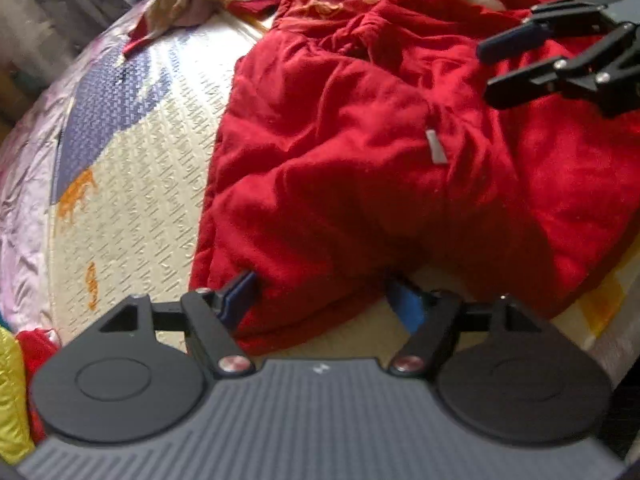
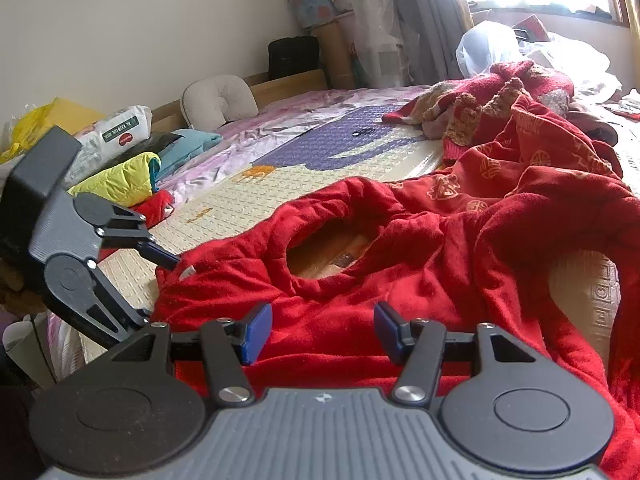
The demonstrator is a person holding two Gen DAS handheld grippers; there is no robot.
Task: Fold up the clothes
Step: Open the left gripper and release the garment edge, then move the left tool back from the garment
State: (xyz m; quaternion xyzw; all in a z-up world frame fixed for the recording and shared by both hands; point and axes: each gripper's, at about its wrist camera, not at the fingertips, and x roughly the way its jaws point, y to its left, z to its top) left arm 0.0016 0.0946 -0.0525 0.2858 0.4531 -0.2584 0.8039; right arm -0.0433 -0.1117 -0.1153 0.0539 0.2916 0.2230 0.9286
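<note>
A red fleece garment (image 1: 360, 160) lies crumpled on the patterned mat (image 1: 132, 160), with a small white label (image 1: 436, 146) on it. My left gripper (image 1: 322, 296) is open at the garment's near edge; a fold of cloth lies loosely between its blue pads (image 1: 240, 296). Over the garment's right side my right gripper (image 1: 486, 72) hovers with its fingers apart. In the right wrist view the right gripper (image 2: 322, 332) stands open just above the red garment (image 2: 360, 280), in front of its neck opening (image 2: 324, 248). The left gripper (image 2: 160, 286) is at the garment's left edge by the label (image 2: 187, 272).
A red cloth with gold patterns (image 2: 520, 160) is heaped behind the garment. A yellow jacket (image 2: 120, 178), a teal item and a white pack (image 2: 116, 128) lie at the left of the bed. A grey pillow (image 2: 218, 98) and a white plastic bag (image 2: 484, 46) are farther back.
</note>
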